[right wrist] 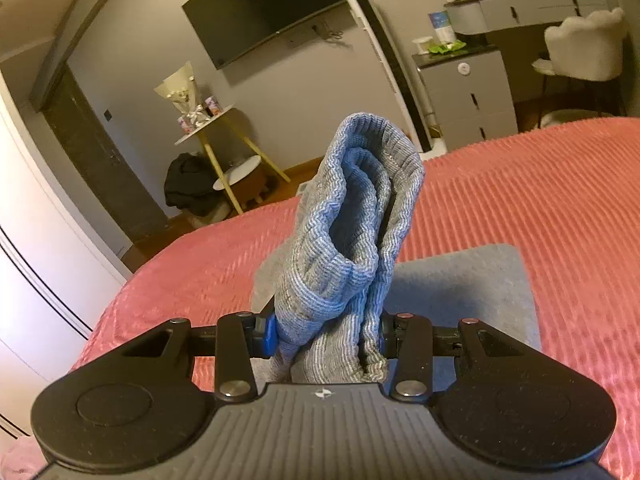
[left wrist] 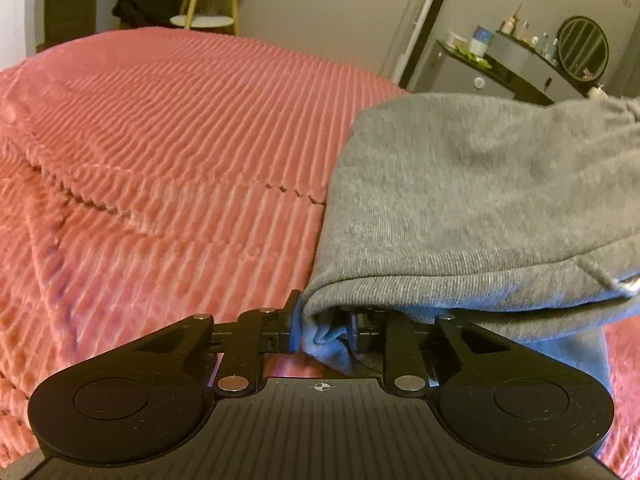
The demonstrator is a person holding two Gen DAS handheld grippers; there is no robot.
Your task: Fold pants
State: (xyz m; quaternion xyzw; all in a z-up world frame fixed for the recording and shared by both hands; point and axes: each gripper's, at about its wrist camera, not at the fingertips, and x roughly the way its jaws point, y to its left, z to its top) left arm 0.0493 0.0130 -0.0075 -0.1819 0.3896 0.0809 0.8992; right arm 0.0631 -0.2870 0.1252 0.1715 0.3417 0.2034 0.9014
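Grey knit pants point(left wrist: 480, 200) lie on a pink ribbed bedspread point(left wrist: 160, 140). My left gripper point(left wrist: 324, 330) is shut on a bunched edge of the pants, and the cloth stretches away to the right, lifted over the bed. My right gripper point(right wrist: 328, 338) is shut on the ribbed cuff or waistband of the pants point(right wrist: 352, 240), which stands up between the fingers. A flat grey part of the pants point(right wrist: 480, 292) lies on the bedspread point(right wrist: 540, 200) beyond it.
Beyond the bed stand a yellow-legged side table point(right wrist: 224, 136) with a dark bundle beside it, a wall TV point(right wrist: 272, 12), grey drawers point(right wrist: 468, 92), a dresser with bottles point(left wrist: 520, 52) and a white chair point(right wrist: 580, 48).
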